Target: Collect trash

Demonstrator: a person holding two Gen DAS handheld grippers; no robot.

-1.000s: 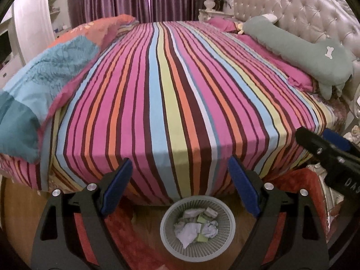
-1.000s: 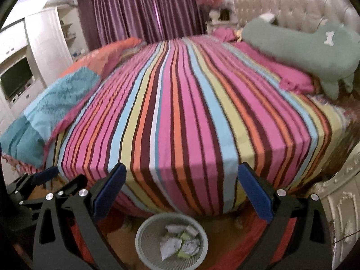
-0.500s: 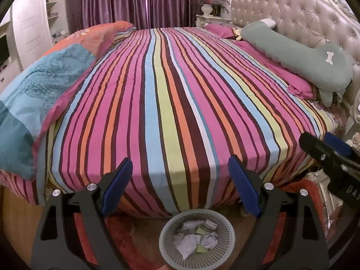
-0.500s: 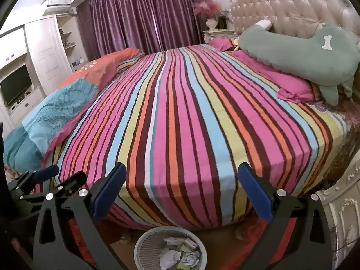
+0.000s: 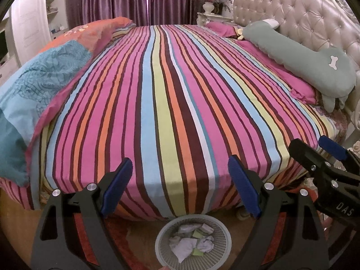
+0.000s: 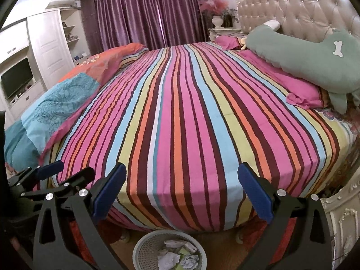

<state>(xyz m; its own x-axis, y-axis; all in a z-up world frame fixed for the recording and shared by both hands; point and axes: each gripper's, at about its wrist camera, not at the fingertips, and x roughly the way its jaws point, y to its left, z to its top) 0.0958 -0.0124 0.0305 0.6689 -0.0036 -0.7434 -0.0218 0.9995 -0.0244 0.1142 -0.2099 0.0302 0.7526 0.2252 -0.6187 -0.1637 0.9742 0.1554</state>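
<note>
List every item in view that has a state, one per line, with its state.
Left claw: open, holding nothing.
Right claw: open, holding nothing.
Round grey mesh wastebasket: upright on the floor, holding crumpled white and green paper scraps.
Purple curtains: drawn shut.
Striped bedsheet: spread flat.
Green dog-shaped pillow: lying against the headboard.

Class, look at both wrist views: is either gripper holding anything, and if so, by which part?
Nothing is held. The left gripper and the right gripper both stand open and empty above the striped bed; the crumpled paper lies in the basket.
</note>
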